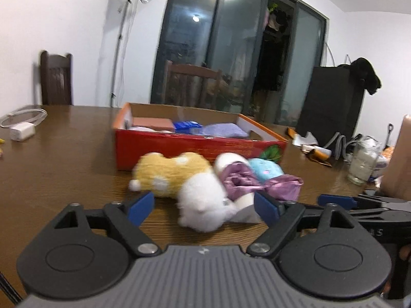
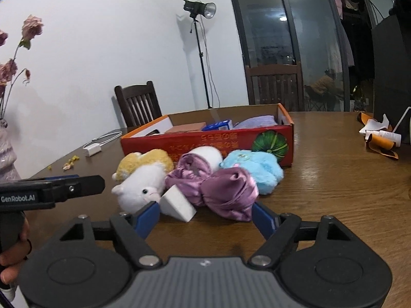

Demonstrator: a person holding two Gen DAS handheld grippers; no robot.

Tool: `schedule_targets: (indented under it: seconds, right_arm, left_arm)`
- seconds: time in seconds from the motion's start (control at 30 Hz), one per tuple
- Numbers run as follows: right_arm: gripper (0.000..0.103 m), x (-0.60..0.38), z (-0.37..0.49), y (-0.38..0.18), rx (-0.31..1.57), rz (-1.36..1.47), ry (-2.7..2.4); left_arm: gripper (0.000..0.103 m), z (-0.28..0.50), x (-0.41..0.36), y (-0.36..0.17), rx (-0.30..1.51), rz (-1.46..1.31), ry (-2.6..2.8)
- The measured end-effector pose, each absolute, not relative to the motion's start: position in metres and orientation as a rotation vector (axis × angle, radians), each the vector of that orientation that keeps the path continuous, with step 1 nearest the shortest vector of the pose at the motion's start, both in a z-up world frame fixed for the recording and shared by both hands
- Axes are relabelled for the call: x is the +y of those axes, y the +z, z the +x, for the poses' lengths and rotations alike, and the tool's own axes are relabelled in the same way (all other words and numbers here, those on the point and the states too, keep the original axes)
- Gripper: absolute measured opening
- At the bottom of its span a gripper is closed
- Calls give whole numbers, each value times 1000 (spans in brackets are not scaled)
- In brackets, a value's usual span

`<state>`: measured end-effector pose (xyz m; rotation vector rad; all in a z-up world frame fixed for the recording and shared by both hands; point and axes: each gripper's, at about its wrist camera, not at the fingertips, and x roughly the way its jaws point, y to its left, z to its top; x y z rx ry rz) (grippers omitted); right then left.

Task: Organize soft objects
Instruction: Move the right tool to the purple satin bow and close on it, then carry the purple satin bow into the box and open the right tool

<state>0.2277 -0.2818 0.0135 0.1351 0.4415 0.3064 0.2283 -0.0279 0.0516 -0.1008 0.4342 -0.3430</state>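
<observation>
My left gripper [image 1: 204,209] is spread wide and holds nothing; its blue pads flank the white plush [image 1: 203,202] without clearly touching it. My right gripper [image 2: 205,217] is spread just as wide and is empty too, one pad close beside the white foam wedge [image 2: 177,205], the other by the purple satin cloth [image 2: 226,192]; I cannot tell whether either pad makes contact.

Everything lies ahead of both grippers on the brown wood-grain surface [image 1: 64,159]. Farthest ahead stands the red cardboard box [image 1: 195,148], shallow and open-topped, with a folded lavender towel [image 1: 223,131], a blue packet and a pinkish block inside. Against its near wall the soft things are heaped together: a fuzzy yellow plush [image 1: 167,172] with white spots, the fluffy white plush touching it, the crumpled shiny purple cloth, a furry light blue plush [image 2: 257,169] and a smooth white rounded piece [image 2: 208,154] behind the cloth.

The right view shows the white plush's face, the wedge's sharp triangular shape, a green pumpkin printed on the box, and my left gripper off to its left, well clear of the heap. The left view is blurred; it alone shows a glass jar [image 1: 362,161] far right and the tip of my right gripper.
</observation>
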Motion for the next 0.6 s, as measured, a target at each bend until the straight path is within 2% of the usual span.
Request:
schedule_targets:
  seconds: [0.1,0.27,0.43,0.53,0.6]
  right_arm:
    - [70,-291,240,19,456,179,301]
    - [64,-306,265,25,493,240,279]
    - [57,-316,284,24,530,291,284]
    - [48,-320,297,18,570,301,286]
    - [35,-320,303,14,594,319,309]
  left_arm:
    - [54,242,-46,57,466,-95,-406]
    - [46,281,-69,61,509,-68,-438]
    - [35,320,-83,47,631,-33,-463]
    - [31,327,-87,42,656,9,-492]
    - [29,332,-86,42,676,1,-506]
